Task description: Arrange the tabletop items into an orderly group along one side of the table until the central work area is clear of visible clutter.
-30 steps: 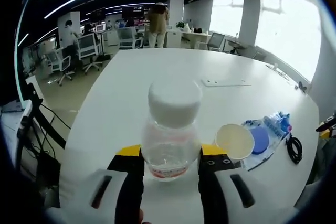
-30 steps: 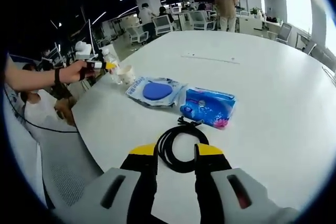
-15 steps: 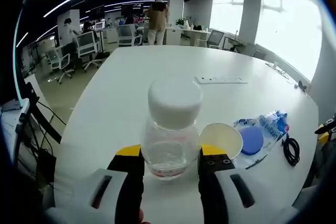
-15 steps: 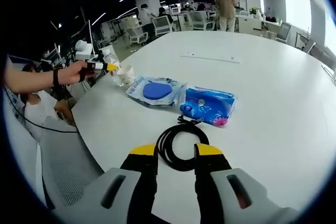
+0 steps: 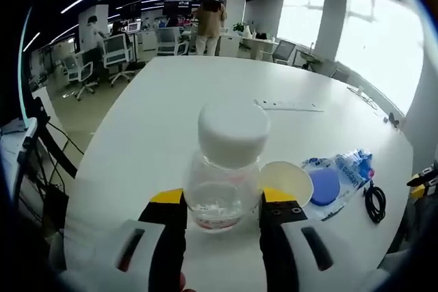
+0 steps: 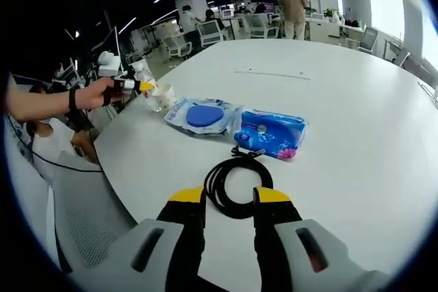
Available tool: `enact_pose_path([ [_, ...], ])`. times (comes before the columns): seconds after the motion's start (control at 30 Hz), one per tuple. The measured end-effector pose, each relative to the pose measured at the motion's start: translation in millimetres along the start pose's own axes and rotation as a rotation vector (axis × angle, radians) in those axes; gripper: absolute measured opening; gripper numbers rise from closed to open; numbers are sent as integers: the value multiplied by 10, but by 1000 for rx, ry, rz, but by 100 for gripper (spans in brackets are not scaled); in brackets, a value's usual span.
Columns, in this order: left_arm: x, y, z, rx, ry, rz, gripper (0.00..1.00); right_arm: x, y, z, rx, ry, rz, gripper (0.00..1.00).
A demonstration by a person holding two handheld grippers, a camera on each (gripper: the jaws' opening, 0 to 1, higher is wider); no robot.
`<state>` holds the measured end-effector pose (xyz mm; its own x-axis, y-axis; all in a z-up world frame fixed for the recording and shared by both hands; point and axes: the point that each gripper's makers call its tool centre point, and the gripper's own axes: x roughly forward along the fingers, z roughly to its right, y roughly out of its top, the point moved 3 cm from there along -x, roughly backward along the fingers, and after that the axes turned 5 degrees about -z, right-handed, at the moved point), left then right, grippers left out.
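My left gripper (image 5: 222,203) is shut on a clear plastic bottle (image 5: 229,169) with a white cap, held just above the white table (image 5: 171,114). A paper cup (image 5: 287,181) stands right beside the bottle on its right. In the right gripper view the same bottle (image 6: 144,72) and cup (image 6: 163,97) sit near the table's left edge, with the left gripper (image 6: 133,85) in a person's hand. My right gripper (image 6: 229,200) is open, its jaws on either side of the near edge of a black coiled cable (image 6: 236,186) lying flat.
A clear bag with a blue disc (image 6: 205,114) and a blue wipes pack (image 6: 270,135) lie side by side beyond the cable. A white power strip (image 6: 274,74) lies farther out. Office chairs (image 5: 116,59) and people stand past the far edge.
The bottle in my left gripper has moved close up against the paper cup and leans slightly. The right gripper and cable have barely shifted.
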<state>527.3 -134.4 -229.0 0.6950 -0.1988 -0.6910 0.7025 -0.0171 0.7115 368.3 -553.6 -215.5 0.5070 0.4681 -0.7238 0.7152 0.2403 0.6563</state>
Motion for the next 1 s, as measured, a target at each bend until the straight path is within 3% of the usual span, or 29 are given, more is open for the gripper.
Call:
enact_pose_path([
  [0.53, -115, -22, 33, 17, -21, 5, 50, 140, -126, 113, 28, -8, -29, 24],
  [1.0, -335, -155, 100, 46, -31, 13, 49, 341, -248, 269, 60, -30, -77, 23],
])
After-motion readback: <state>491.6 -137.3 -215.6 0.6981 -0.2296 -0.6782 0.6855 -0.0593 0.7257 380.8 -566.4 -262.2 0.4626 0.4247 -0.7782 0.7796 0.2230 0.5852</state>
